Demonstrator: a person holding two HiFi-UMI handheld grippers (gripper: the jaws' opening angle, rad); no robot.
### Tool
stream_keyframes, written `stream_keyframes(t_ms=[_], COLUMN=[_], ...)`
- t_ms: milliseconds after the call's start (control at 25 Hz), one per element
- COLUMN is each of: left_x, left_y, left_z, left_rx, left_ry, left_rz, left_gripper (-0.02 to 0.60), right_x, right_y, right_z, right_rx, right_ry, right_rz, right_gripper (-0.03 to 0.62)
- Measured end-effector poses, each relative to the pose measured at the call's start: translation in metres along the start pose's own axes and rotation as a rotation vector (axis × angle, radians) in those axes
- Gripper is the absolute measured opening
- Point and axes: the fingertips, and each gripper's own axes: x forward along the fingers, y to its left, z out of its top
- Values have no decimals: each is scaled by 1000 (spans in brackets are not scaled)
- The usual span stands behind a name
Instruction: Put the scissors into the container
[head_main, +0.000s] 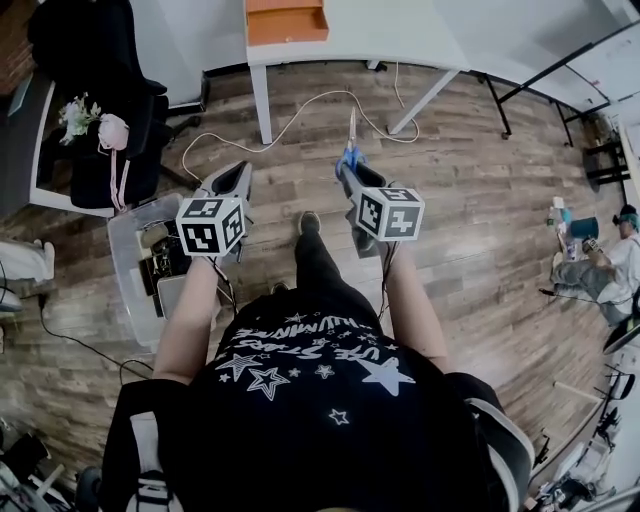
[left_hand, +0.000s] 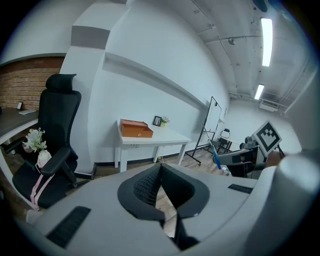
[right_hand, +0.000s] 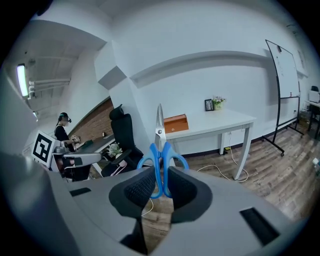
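Clamps the scissors by blue handles in the right gripper, blades up. Holds the left gripper closed, empty. Shows the container on the floor only in head view.

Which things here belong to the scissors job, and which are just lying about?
Job: scissors, clamped in the right gripper's jaws; orange box on the white table, probably the container; left gripper, shut, empty.

Lying about: office chair, flowers, white cable, clear bin of clutter on the floor.
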Motion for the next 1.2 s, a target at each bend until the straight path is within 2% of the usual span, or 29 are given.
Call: stream_keyframes(t_ms=[600, 880, 1200], left_x=[179, 239, 267], left_y=[43, 56, 76], left_z=[128, 166, 184], left_rx=[1, 1, -38], left_ry=[-26, -41, -48], left_rz=[47, 92, 147], left_gripper=[20, 20, 18], right_x=[143, 193, 231], right_y=[-108, -155, -168], right_z=[149, 202, 225], right_rx=[-26, -42, -79], right_ry=[-4, -14, 13], right_rz=[63, 93, 135], right_gripper=[98, 98, 98])
